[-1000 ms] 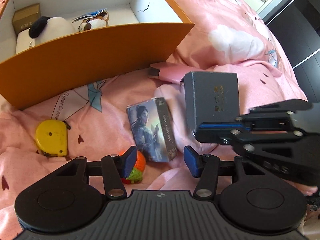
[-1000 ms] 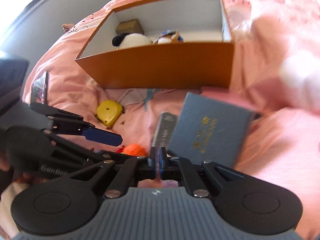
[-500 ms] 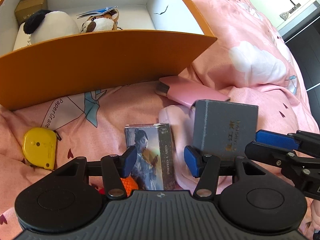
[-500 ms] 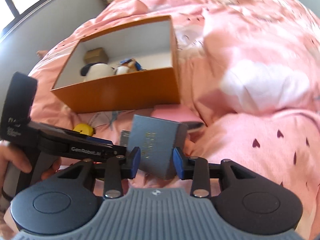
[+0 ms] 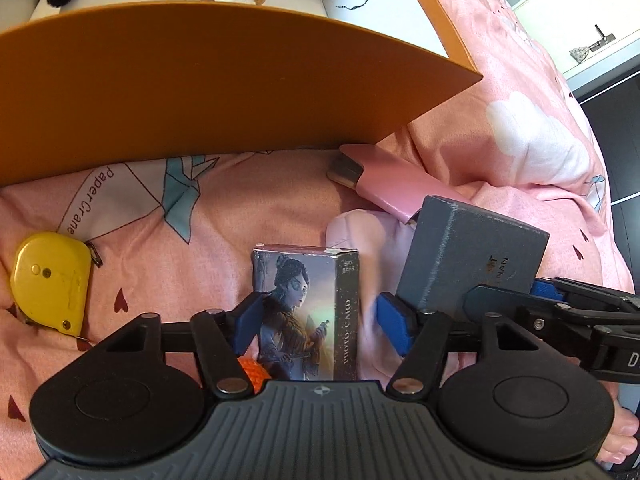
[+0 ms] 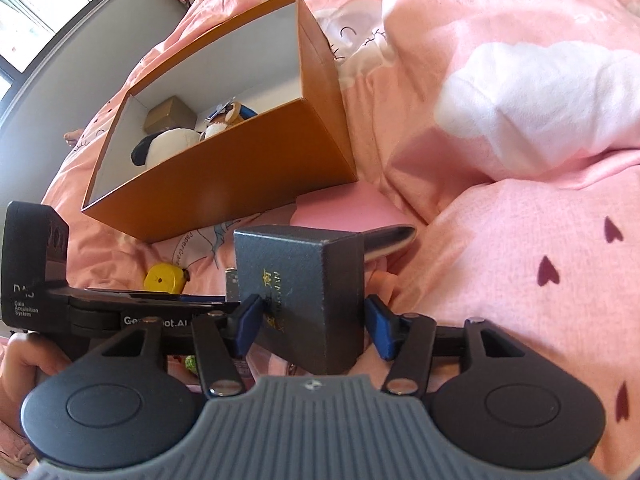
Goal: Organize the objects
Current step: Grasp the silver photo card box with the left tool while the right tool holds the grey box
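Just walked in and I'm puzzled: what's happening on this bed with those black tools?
A person is tidying loose things into the orange box, a gripper in each hand. The left gripper has its jaws opening around an upright photo card box. The right gripper has its jaws opening around a grey box. Neither is clamped yet. A yellow tape measure lies nearby, and plush toys sit in the box.

Pink bed [image 6: 500, 280] w/ orange box [image 5: 200, 92], yellow tape measure [image 5: 50, 280], card box [image 5: 306, 316], grey box [image 6: 304, 292]
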`<state>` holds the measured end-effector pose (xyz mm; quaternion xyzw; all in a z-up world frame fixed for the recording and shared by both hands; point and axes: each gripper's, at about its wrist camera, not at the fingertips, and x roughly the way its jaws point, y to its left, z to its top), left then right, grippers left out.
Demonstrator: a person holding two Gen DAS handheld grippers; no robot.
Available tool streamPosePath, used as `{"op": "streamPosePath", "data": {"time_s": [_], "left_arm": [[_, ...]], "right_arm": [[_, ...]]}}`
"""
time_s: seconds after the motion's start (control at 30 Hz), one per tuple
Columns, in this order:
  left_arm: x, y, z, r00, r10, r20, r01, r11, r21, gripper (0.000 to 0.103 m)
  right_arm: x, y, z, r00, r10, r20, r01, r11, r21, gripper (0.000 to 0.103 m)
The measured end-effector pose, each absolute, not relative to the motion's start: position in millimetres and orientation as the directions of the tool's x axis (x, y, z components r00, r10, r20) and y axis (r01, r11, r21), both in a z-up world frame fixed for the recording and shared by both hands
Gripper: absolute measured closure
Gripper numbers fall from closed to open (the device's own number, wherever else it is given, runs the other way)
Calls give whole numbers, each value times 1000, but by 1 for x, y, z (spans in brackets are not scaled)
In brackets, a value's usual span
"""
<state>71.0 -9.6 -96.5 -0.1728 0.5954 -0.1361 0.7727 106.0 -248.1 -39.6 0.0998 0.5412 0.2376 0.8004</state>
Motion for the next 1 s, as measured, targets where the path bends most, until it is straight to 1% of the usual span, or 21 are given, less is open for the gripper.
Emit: {"op": "streamPosePath", "data": {"time_s": [0.07,0.13,0.17,0.23,0.33,0.4,0.5,0.57,0.6,0.67,0.73,0.87,1.0], "left_arm": [[69,-9,-92,260,-406,-876,17,909,-416,39],[65,-8,-87,271,-379,-885,29,922,-386,41],[63,-7,-85,280,-354,-892,28,932,-361,47],[60,-3,-81,299,-325,-897,21,942,-335,48],[60,5,-82,297,-336,-894,1,936,-351,48],[61,5,-85,292,-333,-896,-11,936,-351,46],[64,-2,-90,272,-302,-914,0,950,-314,46],[65,-7,-94,257,-302,-918,12,951,-309,54],[65,-7,-95,257,-306,-917,17,950,-312,55],[63,-5,-92,270,-318,-909,22,946,-324,65],[61,-2,-88,283,-327,-902,18,942,-336,71],[56,9,-82,305,-357,-883,-1,927,-375,76],[52,15,-66,353,-373,-858,6,918,-396,78]], "right_arm": [[106,-245,-39,299,498,-814,-282,861,423,46],[105,-245,-35,296,516,-804,-288,851,440,54],[105,-245,-33,295,521,-801,-287,848,446,55],[103,-243,-30,303,515,-802,-298,851,433,58],[102,-243,-28,312,515,-798,-303,850,430,60],[102,-242,-28,311,516,-798,-302,850,432,60],[104,-242,-29,312,519,-796,-298,849,437,60],[104,-242,-30,313,521,-794,-297,848,439,60],[104,-242,-30,314,522,-793,-295,848,441,60],[105,-241,-30,320,522,-791,-296,848,440,60],[104,-240,-27,327,516,-792,-301,851,430,61],[102,-238,-16,350,509,-786,-321,854,410,61],[102,-235,1,388,512,-766,-361,849,385,61]]}}
